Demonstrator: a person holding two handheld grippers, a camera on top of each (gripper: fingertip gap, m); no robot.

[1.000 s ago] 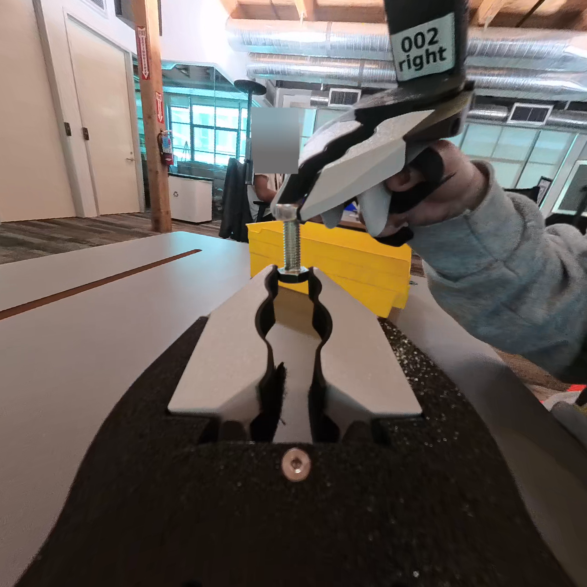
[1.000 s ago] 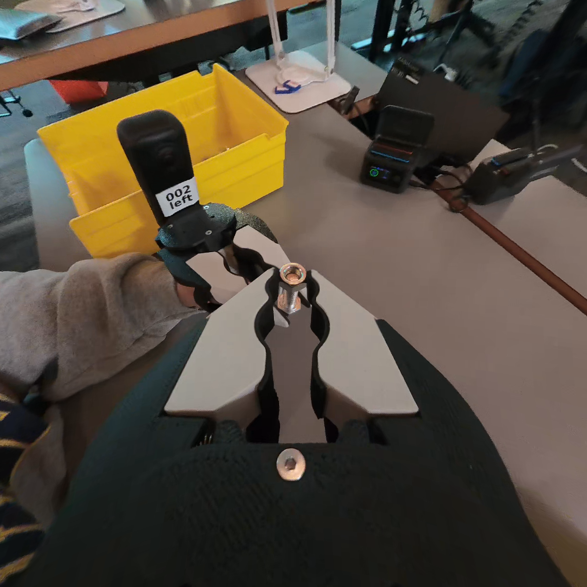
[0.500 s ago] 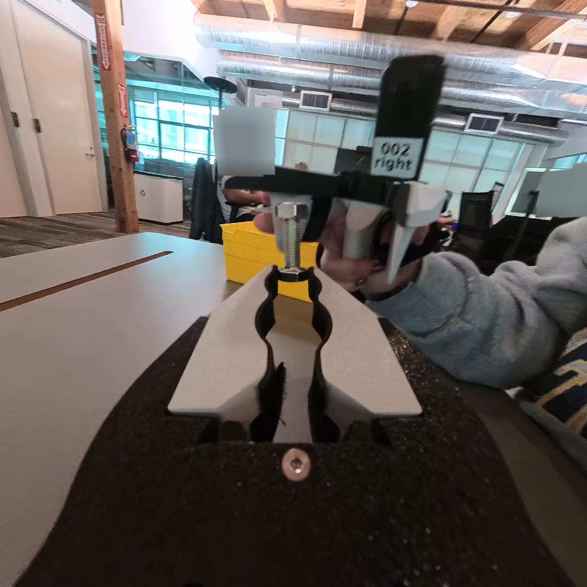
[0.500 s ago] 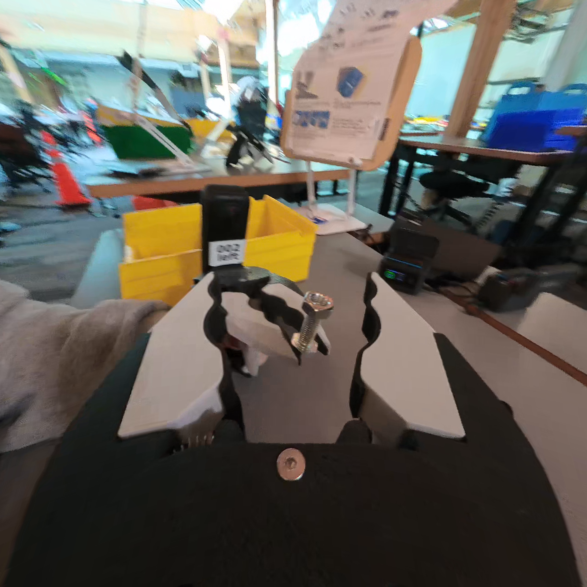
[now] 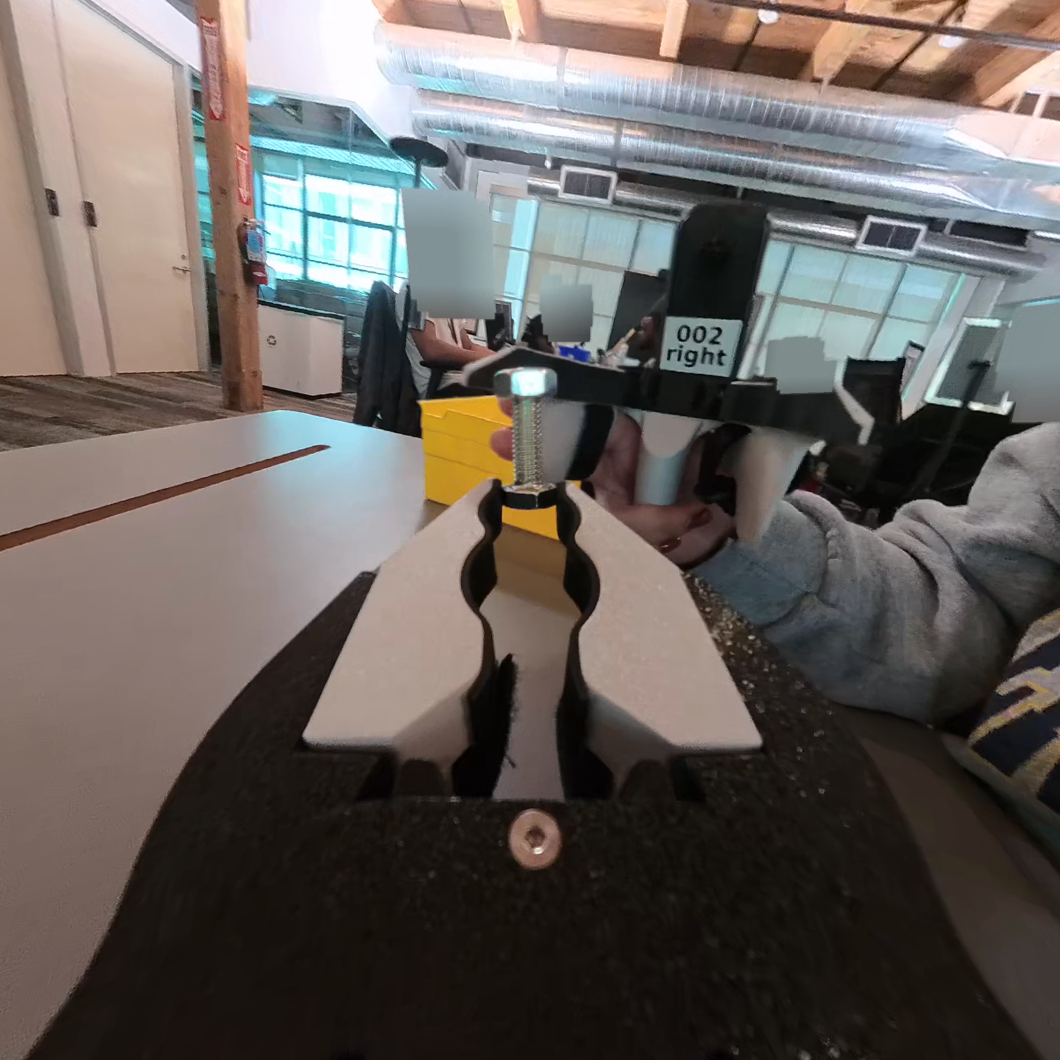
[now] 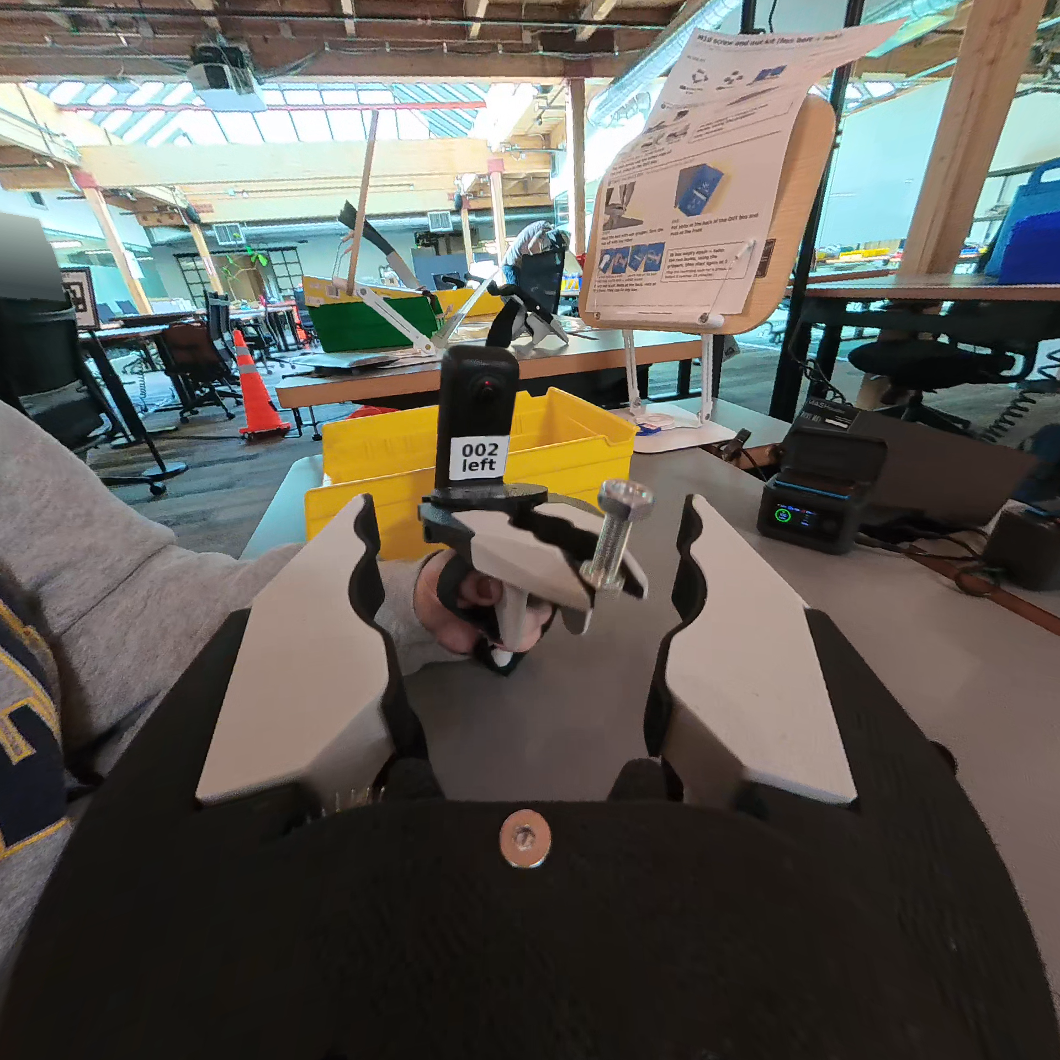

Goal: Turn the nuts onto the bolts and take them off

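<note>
My left gripper (image 5: 529, 498) is shut on a silver hex nut (image 5: 529, 494) at its fingertips. A silver bolt (image 5: 526, 433) stands upright out of the nut, head on top. The same nut (image 6: 598, 575) and bolt (image 6: 616, 530) show in the right wrist view, held by the left gripper (image 6: 605, 579) above the grey table (image 6: 860, 619). My right gripper (image 6: 526, 536) is wide open and empty, with its fingers (image 6: 740, 579) to either side of the left gripper and clear of the bolt. In the left wrist view the right gripper (image 5: 711, 482) hangs behind the bolt.
A yellow bin (image 6: 568, 441) stands on the table behind the grippers, also in the left wrist view (image 5: 459, 453). A small black device with a lit screen (image 6: 814, 510) and cables sit at the right. A stand with a printed sheet (image 6: 700, 195) is behind. The gap from one gripper's tips to the other's is roughly 4 centimeters.
My right gripper let go of the bolt head, opened wide and drew back level with the table. My left gripper kept its hold on the nut with the bolt standing in it.
</note>
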